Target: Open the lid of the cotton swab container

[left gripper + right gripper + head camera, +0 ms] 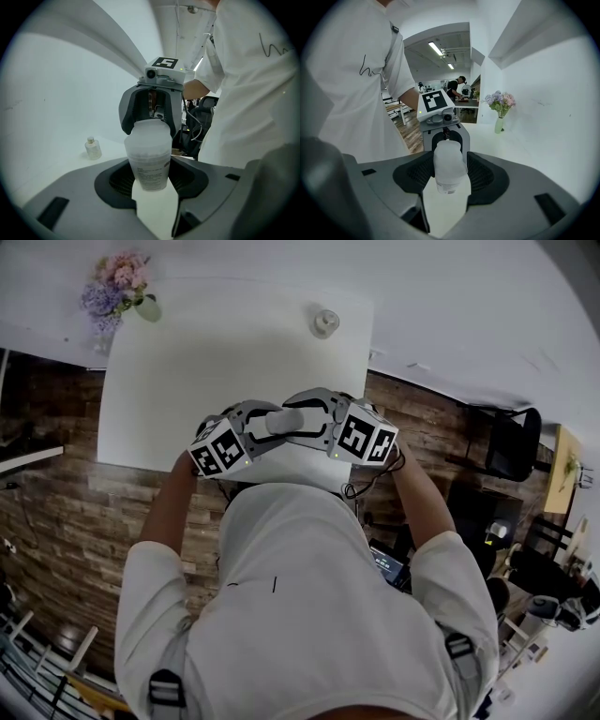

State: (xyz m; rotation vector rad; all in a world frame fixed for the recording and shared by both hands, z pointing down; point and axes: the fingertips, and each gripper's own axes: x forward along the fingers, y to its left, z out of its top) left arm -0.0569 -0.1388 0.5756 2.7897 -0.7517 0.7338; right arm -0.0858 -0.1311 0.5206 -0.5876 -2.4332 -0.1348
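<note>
I have the left claw closed on one end of the swab container. The cloudy plastic tub sits between its ribbed pads with the printed label nearest the camera, and the jaws stand fairly wide because the tub is wide. Straight ahead, the right claw meets it nose to nose. Its pads flank the tub's other end and seem to lie against its sides, at about the same width. The container therefore hangs level between the two claws, above the near edge of the white table and not resting on it. I cannot pick out the lid's seam with any certainty.

Each claw blocks the other's line ahead — past the tub I see only the opposite housing and its marker cube. The person's white shirt fills the right of the left claw's view and the left of the right claw's.

Beyond the left claw's left jaw, a small glass bottle stands alone on the tabletop, well apart from the tub. Ahead and to the right of the right claw is a vase of flowers at the table's far corner. Further back, another person is at a bench.
</note>
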